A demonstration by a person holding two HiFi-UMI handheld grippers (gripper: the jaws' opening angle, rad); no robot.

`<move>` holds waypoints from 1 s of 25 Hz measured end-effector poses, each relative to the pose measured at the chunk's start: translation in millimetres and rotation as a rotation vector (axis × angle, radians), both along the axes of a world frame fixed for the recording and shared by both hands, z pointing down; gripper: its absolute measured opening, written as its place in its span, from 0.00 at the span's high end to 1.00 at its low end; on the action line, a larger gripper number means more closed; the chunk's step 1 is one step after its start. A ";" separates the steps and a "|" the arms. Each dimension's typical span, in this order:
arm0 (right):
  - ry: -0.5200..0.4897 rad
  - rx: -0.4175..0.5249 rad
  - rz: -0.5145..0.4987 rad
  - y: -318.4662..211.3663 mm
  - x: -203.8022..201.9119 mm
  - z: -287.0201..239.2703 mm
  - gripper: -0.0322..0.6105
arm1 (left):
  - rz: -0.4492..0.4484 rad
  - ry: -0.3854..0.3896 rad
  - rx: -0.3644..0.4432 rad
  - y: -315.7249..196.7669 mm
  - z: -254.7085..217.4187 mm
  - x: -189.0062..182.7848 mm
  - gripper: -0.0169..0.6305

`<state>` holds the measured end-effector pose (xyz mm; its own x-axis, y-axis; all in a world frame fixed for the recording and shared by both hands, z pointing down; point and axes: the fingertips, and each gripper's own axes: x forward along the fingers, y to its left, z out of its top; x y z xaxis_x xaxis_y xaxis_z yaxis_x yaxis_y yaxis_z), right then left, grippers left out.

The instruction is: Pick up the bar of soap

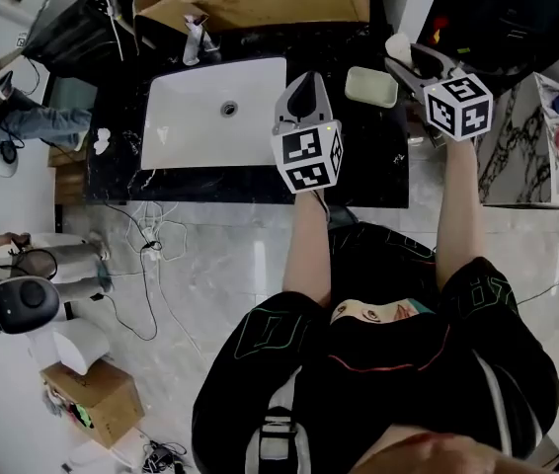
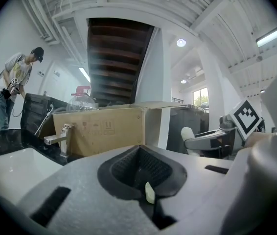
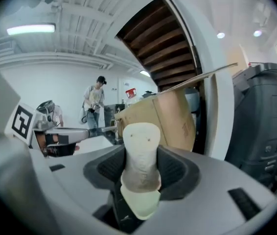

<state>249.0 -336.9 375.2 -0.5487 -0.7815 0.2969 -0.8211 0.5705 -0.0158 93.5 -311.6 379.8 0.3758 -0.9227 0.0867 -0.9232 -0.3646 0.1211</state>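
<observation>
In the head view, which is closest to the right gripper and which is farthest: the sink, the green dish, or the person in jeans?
1. Green dish, just left of the right gripper.
2. Sink, farther to the left.
3. Person in jeans, at the far left edge.

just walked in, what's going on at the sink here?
A person works two hand-held grippers at a black counter. The right hand-held gripper is shut on the bar of soap, held in the air near the pale soap dish. The left hand-held gripper hovers by the sink, shut, with just a pale sliver at its jaws.
</observation>
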 end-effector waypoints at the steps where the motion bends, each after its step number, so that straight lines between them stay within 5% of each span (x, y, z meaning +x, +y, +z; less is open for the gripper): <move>1: -0.029 0.017 0.029 3.6 4.9 -5.6 0.64 | 0.002 -0.002 0.006 0.5 -3.2 1.0 0.96; 9: -0.197 0.238 0.167 29.1 44.6 -62.3 0.64 | 0.016 -0.027 0.057 -1.7 -28.0 9.8 0.96; 17: -0.360 0.264 0.196 52.5 66.4 -67.4 0.64 | 0.045 -0.050 0.119 -1.8 -50.3 28.2 0.96; 25: -0.325 0.271 0.233 55.3 79.3 -65.0 0.64 | 0.061 -0.046 0.130 -2.9 -51.7 35.6 0.96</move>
